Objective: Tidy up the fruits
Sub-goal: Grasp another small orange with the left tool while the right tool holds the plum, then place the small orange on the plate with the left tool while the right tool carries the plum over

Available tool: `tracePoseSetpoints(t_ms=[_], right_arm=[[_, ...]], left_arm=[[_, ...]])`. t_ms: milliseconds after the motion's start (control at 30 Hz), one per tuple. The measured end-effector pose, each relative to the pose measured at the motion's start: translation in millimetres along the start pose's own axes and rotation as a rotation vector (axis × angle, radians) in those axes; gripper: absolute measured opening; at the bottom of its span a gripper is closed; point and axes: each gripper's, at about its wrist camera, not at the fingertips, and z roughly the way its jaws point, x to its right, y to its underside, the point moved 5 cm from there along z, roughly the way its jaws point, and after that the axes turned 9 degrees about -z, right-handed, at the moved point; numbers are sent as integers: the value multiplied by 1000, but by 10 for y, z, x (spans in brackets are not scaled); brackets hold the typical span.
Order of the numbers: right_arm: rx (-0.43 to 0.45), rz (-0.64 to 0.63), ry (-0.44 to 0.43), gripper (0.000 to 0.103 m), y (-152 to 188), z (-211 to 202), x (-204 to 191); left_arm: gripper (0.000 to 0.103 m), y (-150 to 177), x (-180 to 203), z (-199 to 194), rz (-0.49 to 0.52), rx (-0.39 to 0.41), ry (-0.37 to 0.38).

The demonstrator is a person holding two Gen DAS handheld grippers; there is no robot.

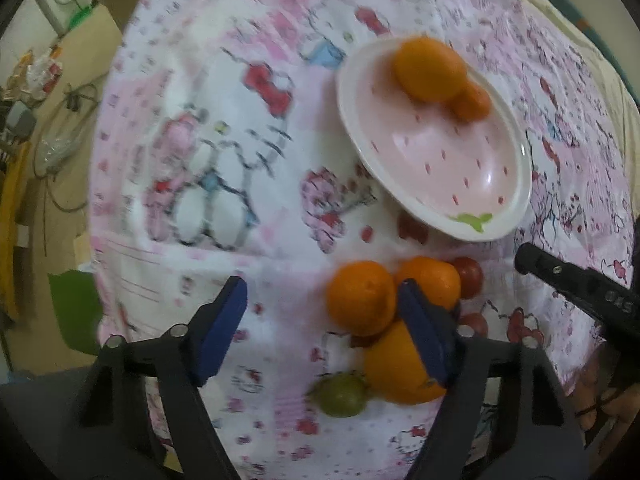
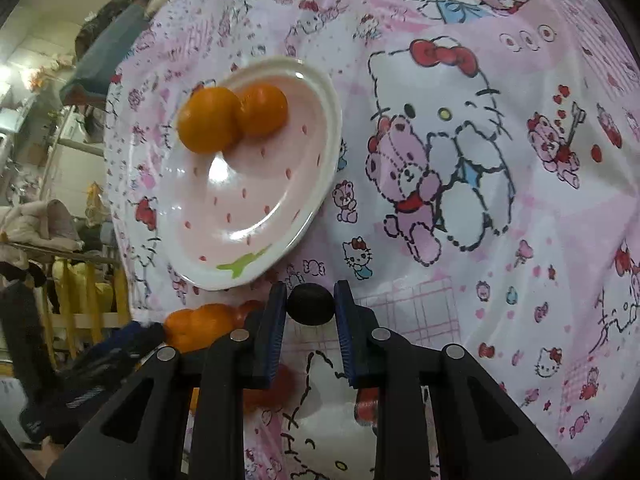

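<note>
A pink strawberry-shaped plate (image 1: pixel 440 160) (image 2: pixel 248 200) holds two oranges (image 1: pixel 428 68) (image 2: pixel 210 120) at its far side. Near me lies a pile of oranges (image 1: pixel 360 296), small red fruits (image 1: pixel 468 276) and a green fruit (image 1: pixel 340 396). My left gripper (image 1: pixel 324 320) is open and empty, its right finger (image 1: pixel 420 332) in front of the pile. My right gripper (image 2: pixel 310 312) is shut on a small dark round fruit (image 2: pixel 311 304) just in front of the plate's near rim. The right gripper's finger also shows in the left wrist view (image 1: pixel 576 292).
The table is covered with a pink cartoon-cat cloth (image 2: pixel 460 160). The table's left edge (image 1: pixel 96 200) drops to a cluttered floor with cables. Shelves and clothes (image 2: pixel 48 208) stand past the table's edge in the right wrist view.
</note>
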Motion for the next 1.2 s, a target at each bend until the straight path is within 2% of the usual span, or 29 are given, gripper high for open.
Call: tracePoseSetpoints(t_ms=[33, 67, 167, 433, 867, 1067, 1200], right_arm=[[7, 4, -6, 25, 4, -35, 12], [14, 7, -8, 25, 8, -66, 22], [34, 14, -21, 25, 8, -175, 65], [70, 22, -35, 25, 72, -449, 164], [148, 31, -47, 25, -12, -819, 129], [218, -31, -15, 25, -222, -1015, 14], [251, -92, -13, 25, -483, -1104, -88]], left_arm=[[67, 11, 21, 45, 1, -18, -5], [59, 30, 38, 99, -2, -43, -4], [30, 67, 93, 161, -51, -107, 97], [29, 80, 159, 130, -26, -78, 72], [29, -94, 49, -366, 15, 139, 76], [29, -331, 246, -763, 98, 266, 85], [29, -585, 390, -857, 148, 306, 61]])
